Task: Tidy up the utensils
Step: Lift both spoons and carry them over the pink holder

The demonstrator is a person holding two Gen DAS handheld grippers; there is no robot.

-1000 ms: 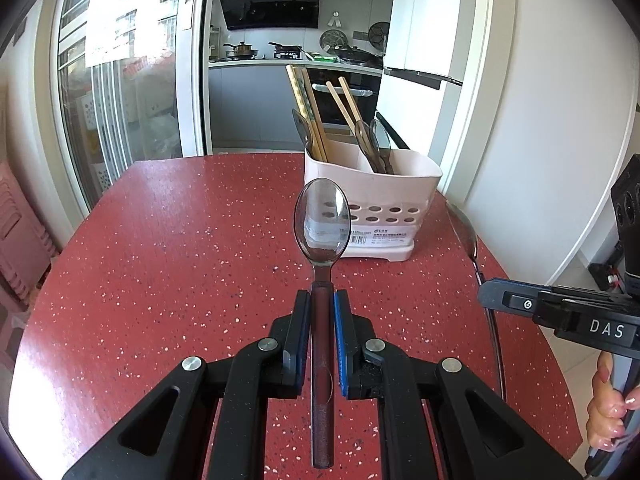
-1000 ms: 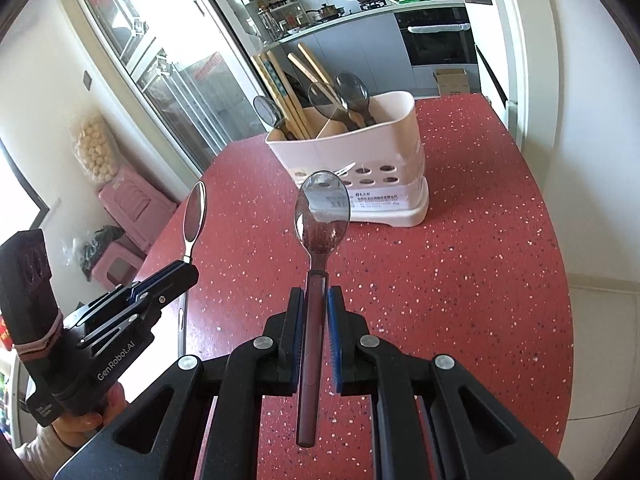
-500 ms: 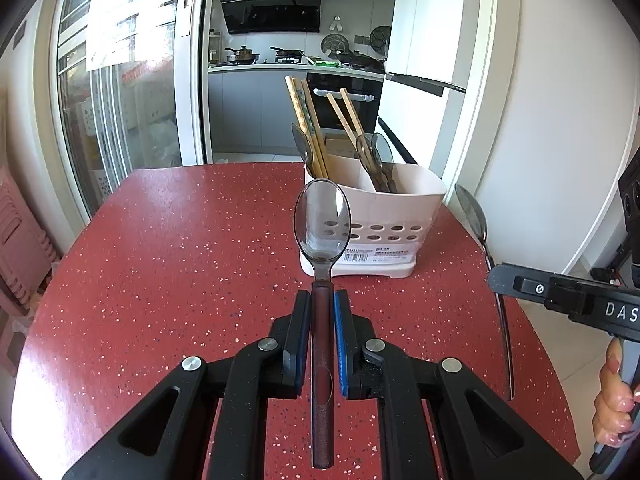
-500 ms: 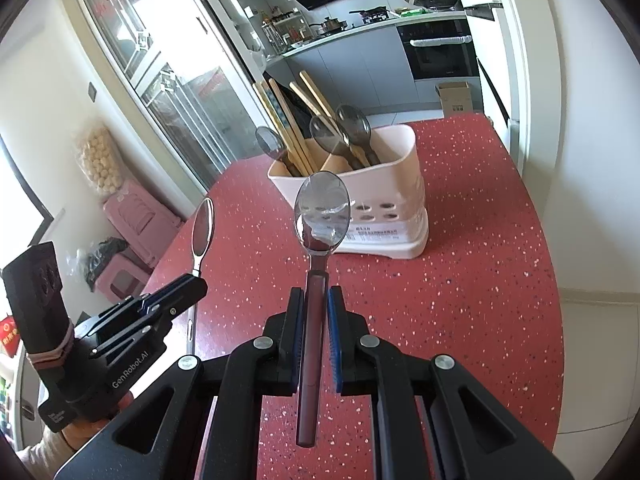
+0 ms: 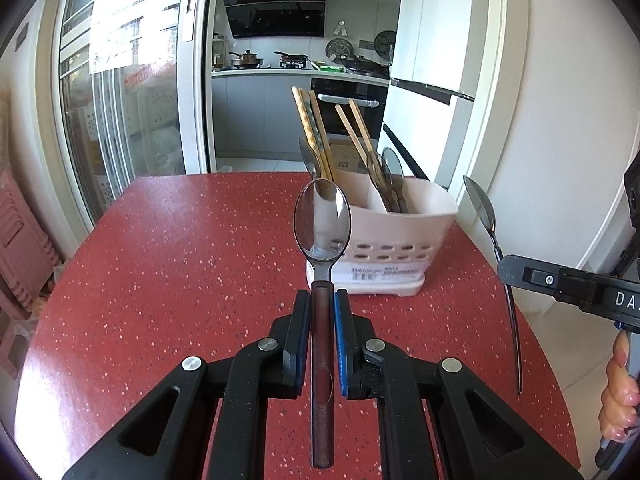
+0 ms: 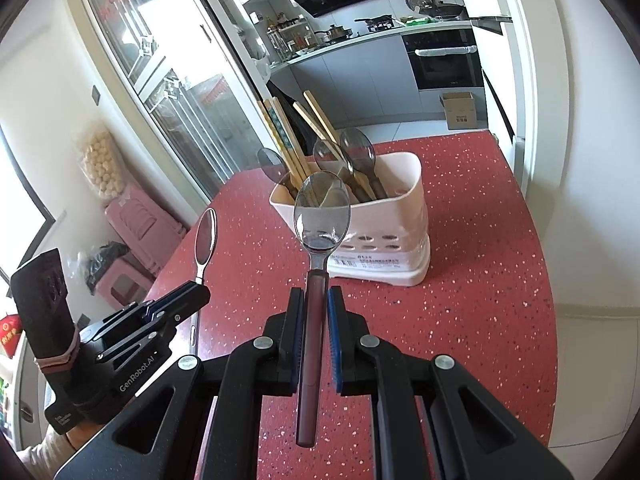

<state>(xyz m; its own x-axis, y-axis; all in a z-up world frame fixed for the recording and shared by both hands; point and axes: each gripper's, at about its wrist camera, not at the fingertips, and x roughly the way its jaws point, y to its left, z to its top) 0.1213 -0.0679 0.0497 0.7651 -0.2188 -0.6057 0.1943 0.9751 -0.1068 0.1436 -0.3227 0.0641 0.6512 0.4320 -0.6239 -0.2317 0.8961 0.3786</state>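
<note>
Left gripper (image 5: 322, 312) fingers are clamped on a spoon (image 5: 322, 224) handle, bowl jutting forward beyond the tips. Right gripper (image 6: 314, 308) fingers grip a second spoon (image 6: 322, 216) likewise. Both tilt downward above the red desk (image 5: 180, 260) — toward the pink utensil holder (image 5: 404, 236) holding chopsticks and spoons.

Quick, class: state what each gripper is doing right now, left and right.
Left gripper: closed on a spoon, held above the red table.
Right gripper: closed on another spoon, bowl toward the utensil holder.
</note>
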